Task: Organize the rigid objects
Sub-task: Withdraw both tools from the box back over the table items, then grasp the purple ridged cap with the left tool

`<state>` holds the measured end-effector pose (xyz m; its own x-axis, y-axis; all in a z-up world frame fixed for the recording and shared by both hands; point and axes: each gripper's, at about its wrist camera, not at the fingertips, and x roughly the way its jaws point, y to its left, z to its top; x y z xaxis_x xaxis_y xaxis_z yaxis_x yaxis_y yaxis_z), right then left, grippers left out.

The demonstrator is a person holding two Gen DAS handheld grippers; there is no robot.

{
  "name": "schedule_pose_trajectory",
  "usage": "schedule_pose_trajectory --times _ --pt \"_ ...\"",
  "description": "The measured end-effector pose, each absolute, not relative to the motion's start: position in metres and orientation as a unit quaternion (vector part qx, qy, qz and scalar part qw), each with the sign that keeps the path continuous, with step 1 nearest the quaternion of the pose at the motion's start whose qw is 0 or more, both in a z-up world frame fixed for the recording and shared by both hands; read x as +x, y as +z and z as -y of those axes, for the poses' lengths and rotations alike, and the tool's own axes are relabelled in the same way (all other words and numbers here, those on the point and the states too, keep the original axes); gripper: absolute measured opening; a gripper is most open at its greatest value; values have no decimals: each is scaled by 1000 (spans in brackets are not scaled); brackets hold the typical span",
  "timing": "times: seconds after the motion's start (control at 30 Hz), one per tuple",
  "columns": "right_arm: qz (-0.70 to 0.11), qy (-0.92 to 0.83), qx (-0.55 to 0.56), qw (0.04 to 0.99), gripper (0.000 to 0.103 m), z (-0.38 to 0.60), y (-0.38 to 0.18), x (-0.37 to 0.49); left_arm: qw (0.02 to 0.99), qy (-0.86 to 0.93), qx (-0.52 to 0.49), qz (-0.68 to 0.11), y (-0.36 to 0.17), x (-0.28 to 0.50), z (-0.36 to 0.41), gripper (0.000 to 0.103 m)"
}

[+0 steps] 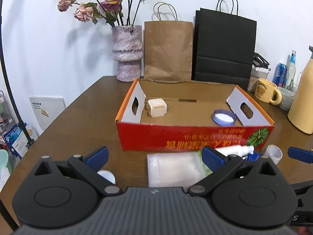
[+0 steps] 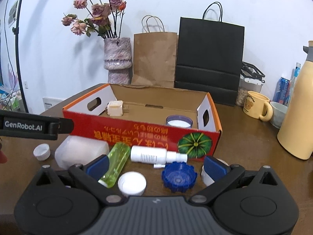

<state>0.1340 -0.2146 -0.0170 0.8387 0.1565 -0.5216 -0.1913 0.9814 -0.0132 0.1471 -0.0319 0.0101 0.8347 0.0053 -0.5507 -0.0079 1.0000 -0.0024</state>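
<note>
Rigid objects are lying along the desk's near edge before the red box [image 2: 142, 135]: green bottle [image 2: 117, 164], white spray bottle [image 2: 150, 155], blue cap [image 2: 179, 178]. Left gripper [image 1: 154, 159] and right gripper [image 2: 155, 166] are hovering wide, empty. Risk: the round bottles rolling if nudged.

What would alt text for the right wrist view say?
The open right gripper hovers over a green bottle, white spray bottle, white cap and blue lid, all lying before a red cardboard box holding a charger plug and purple-rimmed lid.
</note>
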Motion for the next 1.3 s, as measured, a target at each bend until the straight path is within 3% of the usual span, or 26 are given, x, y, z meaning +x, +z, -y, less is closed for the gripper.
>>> schedule_pose_trajectory --times 1.3 --pt "-307 81 -35 948 103 226 -52 97 934 -15 25 -357 -48 110 39 103"
